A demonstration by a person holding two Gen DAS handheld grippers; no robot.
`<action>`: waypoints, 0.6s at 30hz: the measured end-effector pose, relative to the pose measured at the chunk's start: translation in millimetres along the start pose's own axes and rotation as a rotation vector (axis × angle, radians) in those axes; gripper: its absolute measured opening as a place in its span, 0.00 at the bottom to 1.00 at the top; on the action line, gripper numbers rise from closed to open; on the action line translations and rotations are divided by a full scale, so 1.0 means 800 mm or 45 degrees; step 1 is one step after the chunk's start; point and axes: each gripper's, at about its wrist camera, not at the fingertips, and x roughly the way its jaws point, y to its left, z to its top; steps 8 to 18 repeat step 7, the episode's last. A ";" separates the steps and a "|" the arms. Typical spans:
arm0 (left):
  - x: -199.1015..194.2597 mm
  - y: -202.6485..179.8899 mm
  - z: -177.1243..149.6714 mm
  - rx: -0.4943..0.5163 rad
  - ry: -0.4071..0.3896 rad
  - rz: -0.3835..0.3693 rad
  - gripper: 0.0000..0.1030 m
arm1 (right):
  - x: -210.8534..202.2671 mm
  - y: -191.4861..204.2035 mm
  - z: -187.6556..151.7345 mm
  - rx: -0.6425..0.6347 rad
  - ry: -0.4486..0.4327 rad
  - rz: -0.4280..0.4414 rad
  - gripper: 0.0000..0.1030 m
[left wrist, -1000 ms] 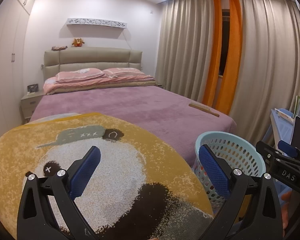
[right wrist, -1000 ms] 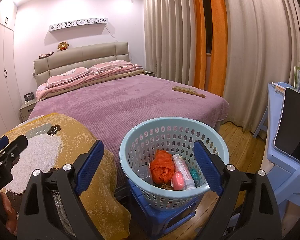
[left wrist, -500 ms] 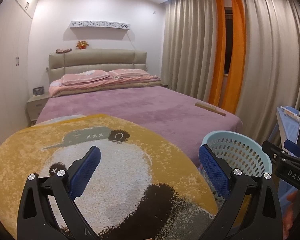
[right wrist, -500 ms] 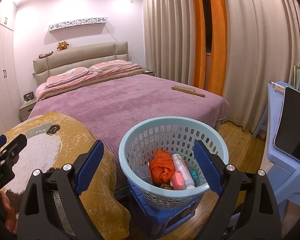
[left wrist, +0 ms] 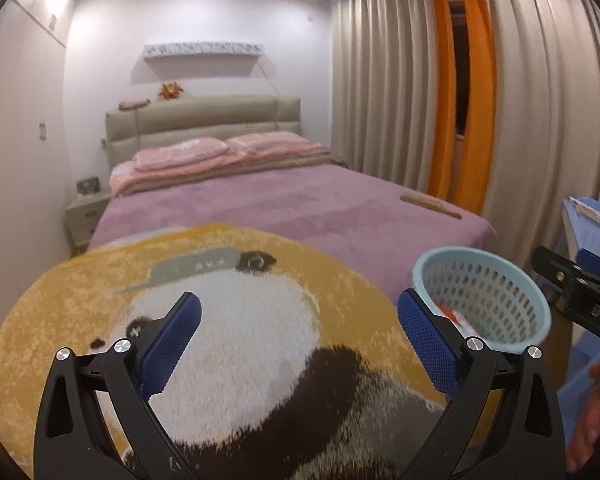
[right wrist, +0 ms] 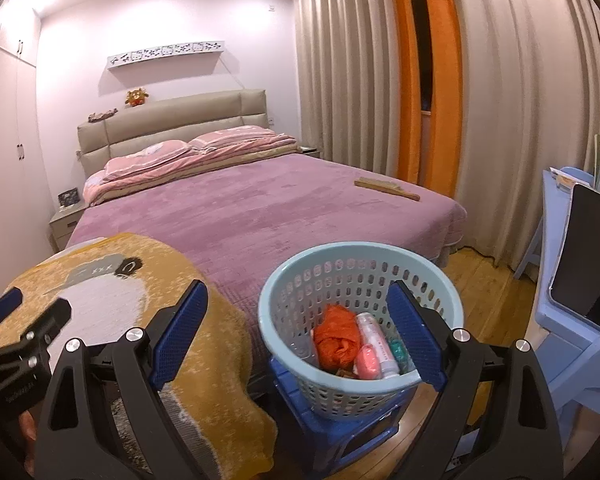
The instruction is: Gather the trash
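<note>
A light blue perforated basket (right wrist: 360, 264) stands on a blue stool (right wrist: 340, 432) at the foot of the bed. Inside lie an orange crumpled bag (right wrist: 336, 336), a white-pink tube (right wrist: 376, 338), a pink item (right wrist: 367, 364) and a small teal item (right wrist: 398, 348). My right gripper (right wrist: 296, 332) hangs open just in front of the basket, nothing between its blue pads. My left gripper (left wrist: 298, 344) is open and empty over the yellow panda blanket (left wrist: 220, 320), with the basket (left wrist: 480, 300) to its right. The right gripper's tip (left wrist: 572, 292) shows at the left wrist view's right edge.
The purple bed (right wrist: 260, 208) carries a wooden brush (right wrist: 384, 188) near its far right edge. A light blue desk with a dark tablet (right wrist: 588, 256) stands at the right. Beige and orange curtains hang behind; a nightstand (right wrist: 66, 220) sits at the left. Wooden floor lies between bed and desk.
The left wrist view has lifted and swung slightly left, so the basket sits lower and further right in it. The right gripper and the basket have hardly moved. Both grippers stayed open.
</note>
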 end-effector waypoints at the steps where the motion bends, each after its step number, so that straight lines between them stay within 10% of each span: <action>1: -0.004 0.005 -0.002 -0.012 0.017 -0.019 0.93 | -0.002 0.004 0.000 -0.006 -0.003 0.007 0.84; 18: -0.024 0.036 -0.007 -0.075 0.038 0.039 0.93 | -0.018 0.035 0.001 -0.051 -0.021 0.070 0.84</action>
